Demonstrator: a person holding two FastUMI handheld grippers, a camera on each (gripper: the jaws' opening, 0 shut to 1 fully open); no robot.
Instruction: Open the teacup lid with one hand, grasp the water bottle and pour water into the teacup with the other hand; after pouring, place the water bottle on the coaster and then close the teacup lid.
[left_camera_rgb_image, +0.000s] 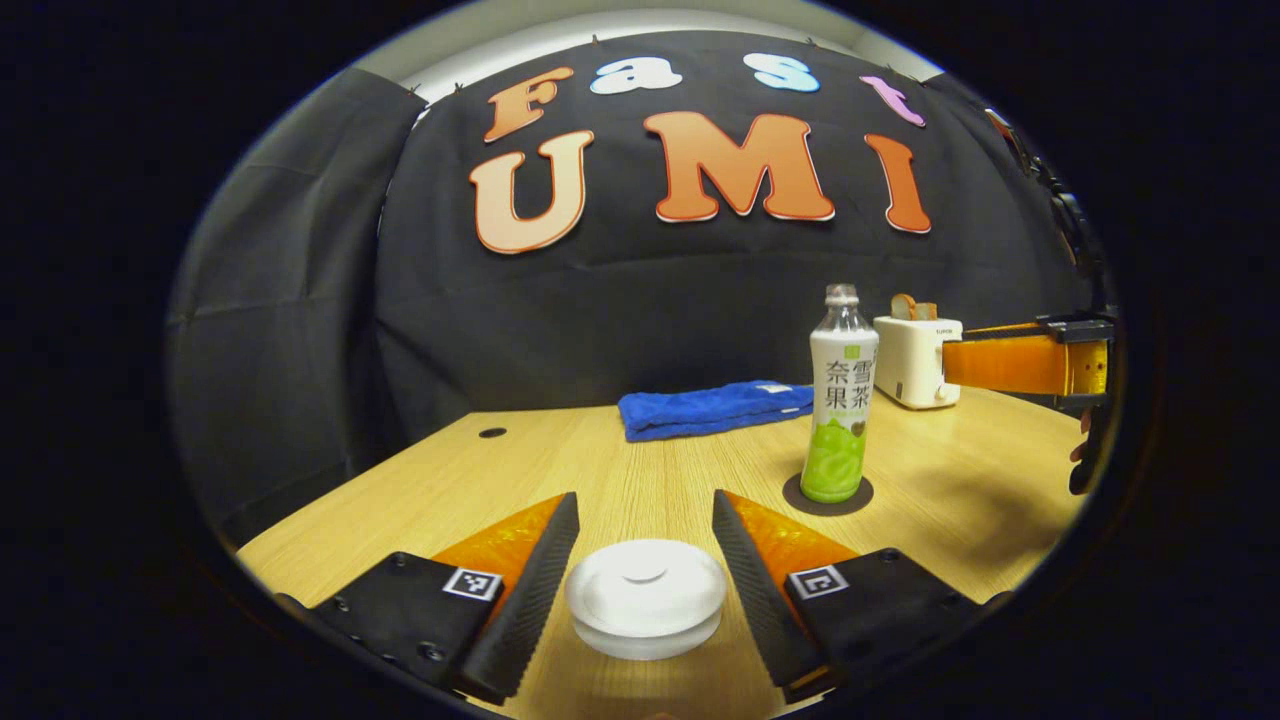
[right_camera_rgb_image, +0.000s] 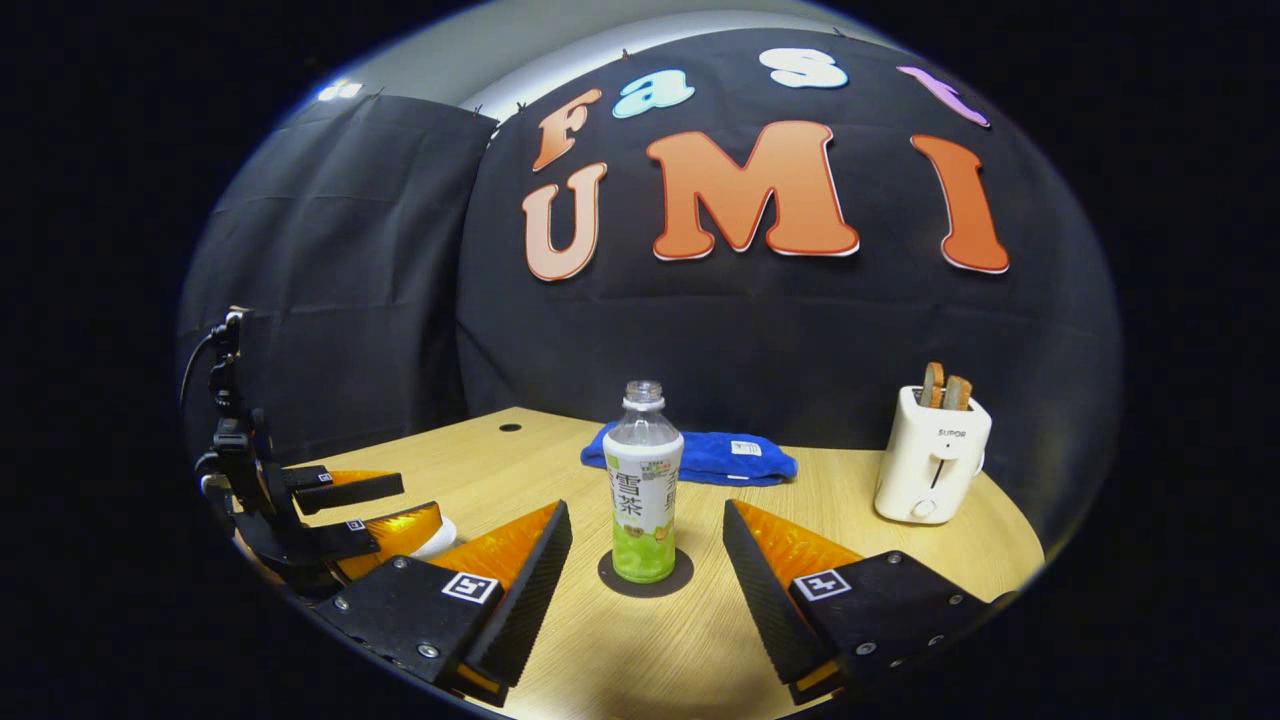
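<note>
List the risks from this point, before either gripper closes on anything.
1. The left gripper is open around the white teacup lid; the smooth, low lid might slip from the fingers.
2. The water bottle has no cap and stands tall on its coaster; a clumsy grasp by the open right gripper could tip it.

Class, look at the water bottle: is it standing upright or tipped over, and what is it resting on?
Upright. The water bottle stands with its neck straight up, its base centred on the dark round coaster on the table; neither tool touches it.
</note>
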